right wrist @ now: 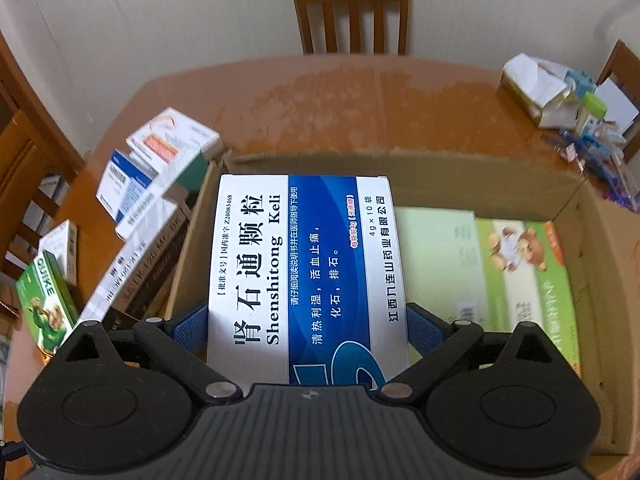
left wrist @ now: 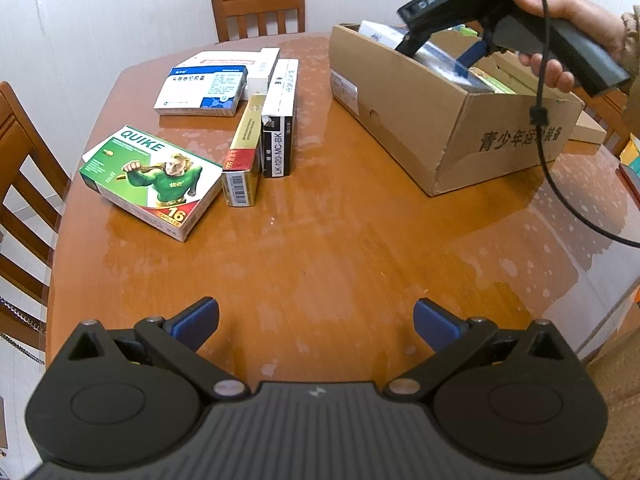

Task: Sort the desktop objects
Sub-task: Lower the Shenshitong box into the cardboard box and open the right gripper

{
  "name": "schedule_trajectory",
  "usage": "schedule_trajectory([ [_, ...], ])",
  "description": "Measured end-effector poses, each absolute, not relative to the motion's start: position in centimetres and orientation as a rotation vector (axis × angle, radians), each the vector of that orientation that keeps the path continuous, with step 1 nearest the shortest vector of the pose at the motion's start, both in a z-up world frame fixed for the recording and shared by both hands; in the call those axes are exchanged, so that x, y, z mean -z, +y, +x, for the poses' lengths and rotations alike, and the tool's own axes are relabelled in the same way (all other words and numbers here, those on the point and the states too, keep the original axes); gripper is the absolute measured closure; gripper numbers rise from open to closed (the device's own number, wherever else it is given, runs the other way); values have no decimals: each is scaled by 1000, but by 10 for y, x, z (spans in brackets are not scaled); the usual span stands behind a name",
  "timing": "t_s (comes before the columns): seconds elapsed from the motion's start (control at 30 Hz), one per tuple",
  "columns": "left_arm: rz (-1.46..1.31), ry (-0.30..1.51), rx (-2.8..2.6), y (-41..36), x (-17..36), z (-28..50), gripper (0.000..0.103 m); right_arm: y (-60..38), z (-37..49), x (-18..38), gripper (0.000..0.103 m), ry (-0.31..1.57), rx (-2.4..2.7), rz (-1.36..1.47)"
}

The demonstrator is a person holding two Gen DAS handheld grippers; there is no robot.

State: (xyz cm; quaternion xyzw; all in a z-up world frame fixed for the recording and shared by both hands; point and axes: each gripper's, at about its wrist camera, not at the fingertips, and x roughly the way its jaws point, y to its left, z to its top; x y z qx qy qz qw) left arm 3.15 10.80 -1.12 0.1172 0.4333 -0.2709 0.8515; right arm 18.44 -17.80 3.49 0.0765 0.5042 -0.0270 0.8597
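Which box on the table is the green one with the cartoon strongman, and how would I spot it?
Start at the cardboard carton on the wooden table, then look left to the loose boxes. The QUIKE box lies flat at the near-left end. It alone is green, with a flexing figure and a red corner marked 16.

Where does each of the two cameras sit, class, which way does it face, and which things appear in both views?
Left wrist: on the open left gripper, low over the table, facing the loose boxes and cardboard box; a hand holds the right gripper.
Right wrist: on the right gripper, looking down into the cardboard box, shut on the Shenshitong Keli box.
Shared: cardboard box, QUIKE box, far chair.
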Motion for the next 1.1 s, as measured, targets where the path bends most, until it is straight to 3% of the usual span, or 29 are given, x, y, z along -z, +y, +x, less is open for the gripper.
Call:
schedule_trajectory([
  [0.9,324,919,578,84,3,35,0,-179,209,-18,2,1116,68,223],
  [1.1,307,902,569,86,0,34,0,-187,200,-40,2,1069,36,263],
])
